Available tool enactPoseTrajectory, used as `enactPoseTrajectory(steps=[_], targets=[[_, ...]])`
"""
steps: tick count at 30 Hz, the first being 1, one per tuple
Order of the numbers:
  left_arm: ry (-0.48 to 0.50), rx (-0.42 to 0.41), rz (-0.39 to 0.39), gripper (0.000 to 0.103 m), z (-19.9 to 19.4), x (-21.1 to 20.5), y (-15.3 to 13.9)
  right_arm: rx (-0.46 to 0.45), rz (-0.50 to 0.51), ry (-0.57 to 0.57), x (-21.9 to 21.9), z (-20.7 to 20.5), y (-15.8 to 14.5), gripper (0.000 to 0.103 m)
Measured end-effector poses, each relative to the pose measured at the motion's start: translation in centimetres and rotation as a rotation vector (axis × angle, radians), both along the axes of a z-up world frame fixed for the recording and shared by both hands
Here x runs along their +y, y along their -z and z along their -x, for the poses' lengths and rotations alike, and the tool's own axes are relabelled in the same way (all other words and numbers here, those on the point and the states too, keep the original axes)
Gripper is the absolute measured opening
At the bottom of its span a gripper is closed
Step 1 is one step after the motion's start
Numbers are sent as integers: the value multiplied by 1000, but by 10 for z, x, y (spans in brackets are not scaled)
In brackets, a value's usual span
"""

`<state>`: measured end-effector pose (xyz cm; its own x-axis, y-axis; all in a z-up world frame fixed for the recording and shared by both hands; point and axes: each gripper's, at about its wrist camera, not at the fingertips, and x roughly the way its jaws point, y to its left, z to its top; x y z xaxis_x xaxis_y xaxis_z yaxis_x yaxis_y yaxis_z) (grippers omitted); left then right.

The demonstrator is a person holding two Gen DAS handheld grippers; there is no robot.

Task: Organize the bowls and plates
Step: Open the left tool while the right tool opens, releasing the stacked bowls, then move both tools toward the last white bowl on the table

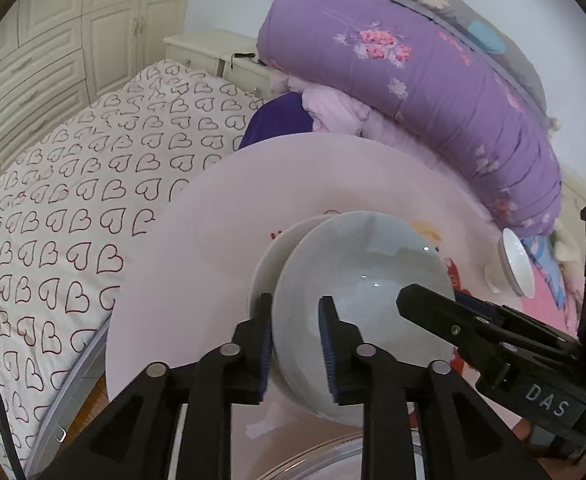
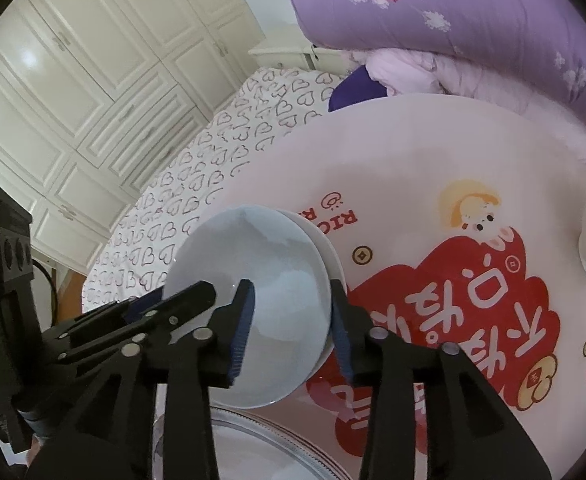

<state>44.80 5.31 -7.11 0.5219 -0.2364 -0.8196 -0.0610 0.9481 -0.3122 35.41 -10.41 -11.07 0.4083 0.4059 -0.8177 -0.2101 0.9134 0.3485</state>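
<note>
Left gripper point(image 1: 295, 308) and right gripper point(image 2: 291, 292) both astride the rim of the pale blue bowl point(image 1: 365, 280), one from each side, each with one pad inside the bowl and one outside. Jaws slack rather than clamped: a gap shows between the inner pads and the bowl wall, so released, with the rim merely standing between the fingers.

Blue bowl nested, slightly tilted, in a white bowl point(image 1: 271, 256) just below centre of both views, the pair resting on the round pink table point(image 1: 197, 240) with its red cartoon print. Looks like one stacking step finished: blue set into white and let go.

Left to do, by the look of it: a small white bowl point(image 1: 515, 264) well apart at the right edge of the frame, and a silver-rimmed plate point(image 2: 261, 432) at the bottom edge, below the grippers, not yet joined to any pile. Cannot tell whether more dishes lie out of view. Probably around the middle of the job.
</note>
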Motion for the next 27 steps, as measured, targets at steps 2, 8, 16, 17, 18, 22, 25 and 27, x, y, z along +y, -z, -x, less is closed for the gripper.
enactPoseTrajectory(steps=[2,8,16,17,18,22,25,27], targets=[[7,-3,3,28,0,-1,-1,-16,-6,9,-2,1,-4,56],[17,-28,22,51,5,-2,-8,-47,-15,33,-10,1,-14,75],[-36,-76,-31,102,19,-1,-24,-79,-66,129,-42,2,-19,103],[-37,-68,-23,102,19,1,-24,-81,-75,134,-46,3,-20,103],[-41,-68,-18,102,20,2,-25,-82,-80,143,-49,4,-21,103],[-54,-85,-20,102,26,3,-32,-97,-92,170,-64,10,-25,103],[-52,-98,-18,102,30,-3,-38,-115,-98,191,-79,19,-31,103],[-46,-109,-21,102,34,-7,-43,-127,-103,203,-90,24,-36,103]])
